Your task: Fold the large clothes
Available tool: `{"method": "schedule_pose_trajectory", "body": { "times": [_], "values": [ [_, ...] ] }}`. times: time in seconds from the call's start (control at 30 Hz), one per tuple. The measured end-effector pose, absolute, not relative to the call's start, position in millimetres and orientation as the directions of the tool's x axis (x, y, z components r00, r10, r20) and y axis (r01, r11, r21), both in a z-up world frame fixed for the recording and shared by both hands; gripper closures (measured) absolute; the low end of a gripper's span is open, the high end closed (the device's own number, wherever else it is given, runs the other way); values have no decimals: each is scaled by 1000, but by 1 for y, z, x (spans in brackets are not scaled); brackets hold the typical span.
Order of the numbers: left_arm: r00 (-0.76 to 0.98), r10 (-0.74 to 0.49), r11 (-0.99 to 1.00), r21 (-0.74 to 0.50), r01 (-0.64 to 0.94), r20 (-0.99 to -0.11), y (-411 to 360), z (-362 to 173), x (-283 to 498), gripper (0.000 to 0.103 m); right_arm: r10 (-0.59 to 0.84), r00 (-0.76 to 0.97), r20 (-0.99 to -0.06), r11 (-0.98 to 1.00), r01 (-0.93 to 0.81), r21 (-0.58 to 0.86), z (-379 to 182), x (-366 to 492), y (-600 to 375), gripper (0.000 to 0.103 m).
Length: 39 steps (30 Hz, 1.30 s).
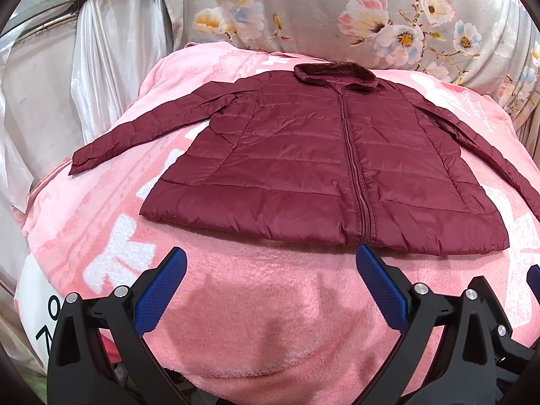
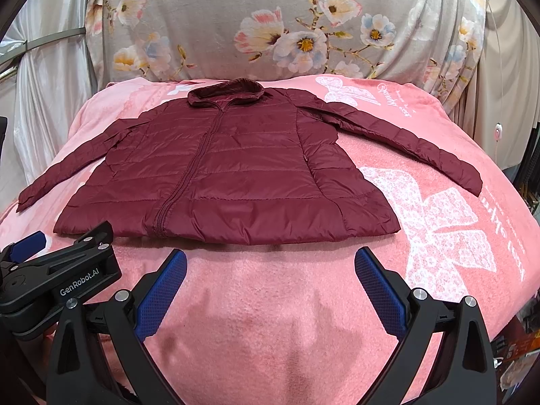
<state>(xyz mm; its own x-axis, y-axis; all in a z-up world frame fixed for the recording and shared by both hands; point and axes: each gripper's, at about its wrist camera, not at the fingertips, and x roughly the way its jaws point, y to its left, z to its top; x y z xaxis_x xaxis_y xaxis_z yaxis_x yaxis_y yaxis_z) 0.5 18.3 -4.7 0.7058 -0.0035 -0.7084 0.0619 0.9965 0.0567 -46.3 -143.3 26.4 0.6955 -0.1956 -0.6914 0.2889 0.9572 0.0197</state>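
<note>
**A:** A maroon quilted jacket (image 2: 222, 175) lies flat, zipped and face up on the pink blanket (image 2: 270, 303) of a bed, collar toward the floral cushion (image 2: 270, 23), both sleeves spread wide. Where do we stand?

**B:** We hold both tools short of the jacket's hem, over bare blanket. Our left hand-held gripper (image 1: 271, 271) is spread wide and empty, just short of the zip's lower end; our right hand-held gripper (image 2: 270, 271) is likewise spread and empty. No fold has begun, we judge.

**A:** What could go wrong?

**B:** The shell looks slick and puffy. If we pinch only the top layer at the hem, we expect the back panel to lag and the fold to bunch. The fleecy blanket beneath the jacket may also get caught in the jaws and lift with it.

**A:** And the sleeves?

**B:** They lie well out from the jacket's body; the left sleeve (image 1: 141, 128) nears the blanket's edge and could slide off if dragged.
</note>
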Motion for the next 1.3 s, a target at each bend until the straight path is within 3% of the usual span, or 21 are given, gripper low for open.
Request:
{"method": "schedule_pose_trajectory", "body": {
  "times": [1.3],
  "values": [
    [700, 12, 997, 67, 50, -714, 24, -3, 6, 5, -182, 695, -695, 958, 285, 33, 23, -45, -143, 5]
  ]
}}
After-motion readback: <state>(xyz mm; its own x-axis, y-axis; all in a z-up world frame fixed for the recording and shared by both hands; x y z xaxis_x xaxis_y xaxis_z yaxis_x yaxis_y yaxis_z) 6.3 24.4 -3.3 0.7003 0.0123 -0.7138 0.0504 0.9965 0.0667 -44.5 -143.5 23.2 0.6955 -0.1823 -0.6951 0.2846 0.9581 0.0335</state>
